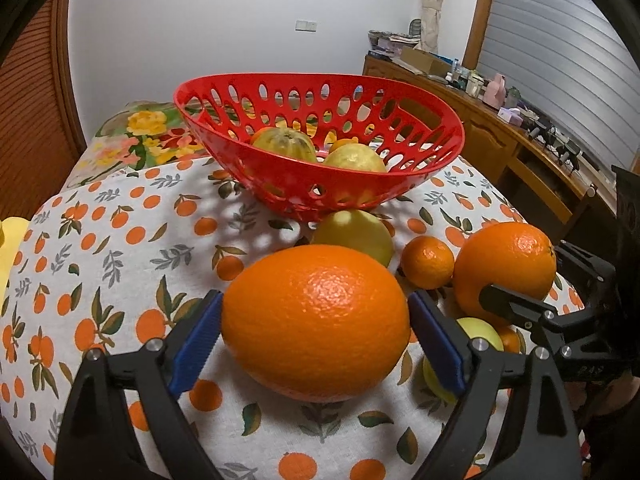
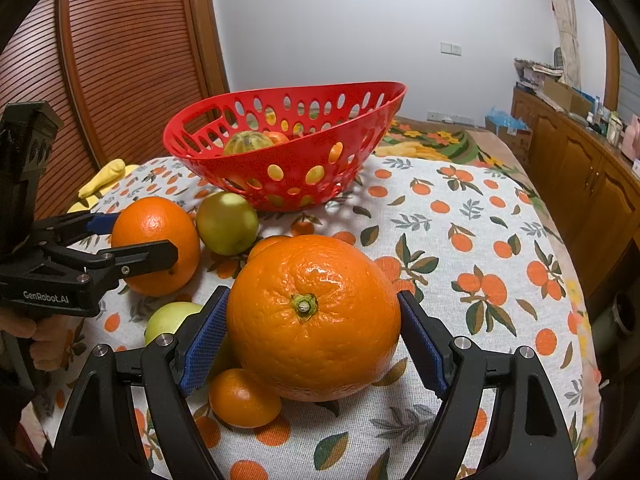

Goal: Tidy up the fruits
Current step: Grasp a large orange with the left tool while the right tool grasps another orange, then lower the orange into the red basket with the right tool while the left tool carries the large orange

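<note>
A red perforated basket (image 1: 280, 180) (image 2: 304, 128) stands at the back of the table and holds yellow-green fruits and small oranges. My left gripper (image 1: 316, 332) is shut on a large orange (image 1: 316, 320), which rests on the cloth; the same orange (image 2: 156, 240) shows at the left of the right wrist view between the left fingers. My right gripper (image 2: 314, 332) is shut on another large orange (image 2: 314, 316), stem facing the camera; it also shows in the left wrist view (image 1: 506, 268).
A green-yellow fruit (image 1: 356, 236) (image 2: 228, 222) lies in front of the basket. A small mandarin (image 1: 428, 262) (image 2: 244, 400) and a pale green apple (image 1: 476, 336) (image 2: 172, 320) lie between the grippers. A wooden sideboard (image 1: 520, 140) runs along the right.
</note>
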A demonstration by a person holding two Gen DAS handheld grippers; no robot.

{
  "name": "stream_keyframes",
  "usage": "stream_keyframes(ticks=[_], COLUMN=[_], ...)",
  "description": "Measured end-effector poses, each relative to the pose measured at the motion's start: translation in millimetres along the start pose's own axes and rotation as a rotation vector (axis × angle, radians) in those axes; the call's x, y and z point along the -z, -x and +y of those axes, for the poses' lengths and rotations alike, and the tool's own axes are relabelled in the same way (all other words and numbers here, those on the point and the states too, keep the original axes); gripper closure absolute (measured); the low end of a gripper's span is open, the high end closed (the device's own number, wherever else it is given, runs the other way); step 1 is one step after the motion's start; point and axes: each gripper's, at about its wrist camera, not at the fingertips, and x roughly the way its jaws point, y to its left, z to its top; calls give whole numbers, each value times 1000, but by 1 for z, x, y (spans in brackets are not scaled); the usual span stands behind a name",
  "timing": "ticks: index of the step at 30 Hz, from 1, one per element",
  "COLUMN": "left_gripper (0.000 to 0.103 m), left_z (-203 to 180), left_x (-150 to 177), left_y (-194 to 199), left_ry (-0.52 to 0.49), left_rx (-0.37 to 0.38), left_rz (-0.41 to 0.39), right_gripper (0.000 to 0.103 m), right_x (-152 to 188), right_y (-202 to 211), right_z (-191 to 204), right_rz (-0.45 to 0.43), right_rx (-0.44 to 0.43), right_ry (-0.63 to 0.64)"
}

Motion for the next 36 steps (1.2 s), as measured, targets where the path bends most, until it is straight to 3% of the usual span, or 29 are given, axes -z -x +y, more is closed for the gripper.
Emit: stream_keyframes(ticks=[14,22,36], left_gripper=[14,14,14], left_z=[3,1,13], left_x=[5,-4,-29], left_y=[31,66,93], left_ry=[14,8,8], left_rx=[8,25,27], left_rz=[-43,-138,-216], right_gripper=[21,21,21], right_x=[-9,-30,-82], right_y=[17,42,45], right_z=[-1,6,11], right_rz=[-32,-93,-146], right_rx=[-20,-43,-74], right_ry=[-19,12,45])
